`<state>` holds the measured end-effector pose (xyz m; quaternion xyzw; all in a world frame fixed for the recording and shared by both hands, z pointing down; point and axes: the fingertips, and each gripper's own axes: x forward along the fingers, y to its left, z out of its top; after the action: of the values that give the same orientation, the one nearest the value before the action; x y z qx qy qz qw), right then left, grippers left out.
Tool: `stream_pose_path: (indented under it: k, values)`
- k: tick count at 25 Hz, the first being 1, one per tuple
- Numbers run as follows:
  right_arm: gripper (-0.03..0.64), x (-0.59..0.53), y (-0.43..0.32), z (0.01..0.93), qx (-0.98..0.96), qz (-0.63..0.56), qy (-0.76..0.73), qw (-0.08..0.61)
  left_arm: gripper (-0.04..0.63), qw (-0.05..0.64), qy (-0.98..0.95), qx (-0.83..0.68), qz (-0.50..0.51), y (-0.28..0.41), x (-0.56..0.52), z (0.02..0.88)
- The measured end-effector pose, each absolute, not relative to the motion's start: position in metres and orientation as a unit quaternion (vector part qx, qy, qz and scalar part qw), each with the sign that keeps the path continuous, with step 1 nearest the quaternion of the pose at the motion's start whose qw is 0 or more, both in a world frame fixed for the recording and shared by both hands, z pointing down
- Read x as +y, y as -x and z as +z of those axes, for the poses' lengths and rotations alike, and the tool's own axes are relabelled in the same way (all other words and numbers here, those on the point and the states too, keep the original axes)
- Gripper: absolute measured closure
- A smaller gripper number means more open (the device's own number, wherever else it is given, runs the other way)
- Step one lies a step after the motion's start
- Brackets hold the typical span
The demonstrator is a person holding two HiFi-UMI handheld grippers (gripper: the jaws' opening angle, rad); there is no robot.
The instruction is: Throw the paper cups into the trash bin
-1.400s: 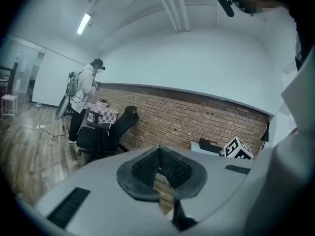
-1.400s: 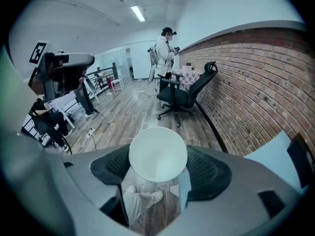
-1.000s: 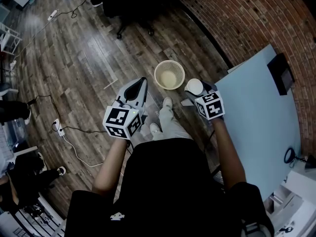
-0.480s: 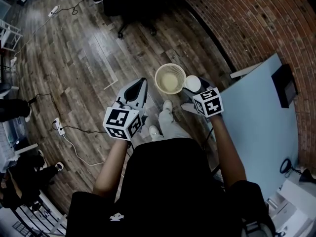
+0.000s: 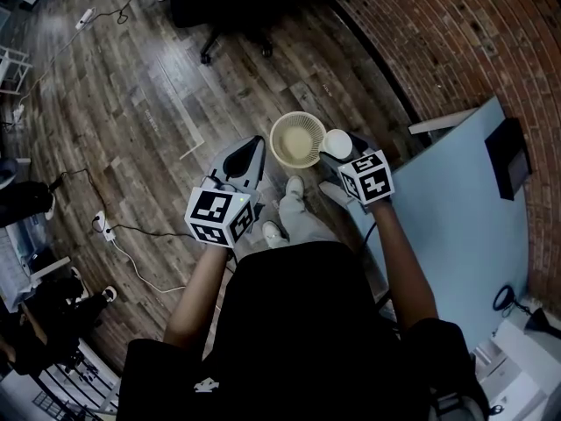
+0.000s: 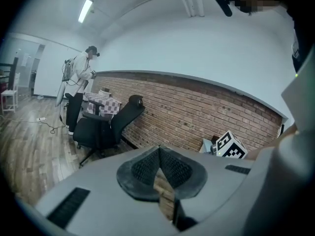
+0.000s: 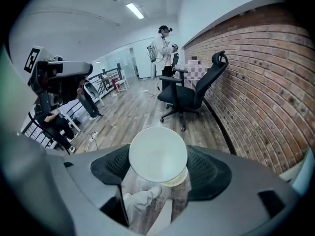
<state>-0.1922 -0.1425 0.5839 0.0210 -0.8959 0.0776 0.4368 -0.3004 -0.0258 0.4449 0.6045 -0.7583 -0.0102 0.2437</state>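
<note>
The trash bin (image 5: 298,139), a cream mesh basket, stands on the wooden floor just ahead of the person's feet. A white paper cup (image 5: 337,144) hangs beside the bin's right rim, and my right gripper (image 5: 343,152) is shut on it. In the right gripper view the cup's round mouth (image 7: 157,155) fills the gap between the dark pads (image 7: 209,173), with the bin (image 7: 179,180) peeking out below it. My left gripper (image 5: 252,146) is held left of the bin, above the floor. Its pads (image 6: 173,169) meet at the tips and nothing is between them.
A black office chair (image 5: 210,7) stands farther ahead. A brick wall (image 5: 456,42) runs along the right, with a light blue table (image 5: 456,209) close on my right. A power strip and cable (image 5: 103,226) lie on the floor at left. Another person (image 7: 162,48) stands far off.
Both grippers have travelled forward with the person. The cup has closed in on the bin's right rim, and the blue table has slid toward the right edge of the head view.
</note>
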Motion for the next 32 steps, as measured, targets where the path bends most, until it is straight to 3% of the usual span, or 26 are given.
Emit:
stream_pose_path:
  k: [32]
  values:
    - [0.259, -0.182, 0.222, 0.639, -0.873, 0.138, -0.013, 0.467, 0.592, 0.307, -0.588, -0.748, 0.012, 0.330, -0.087, 0.495]
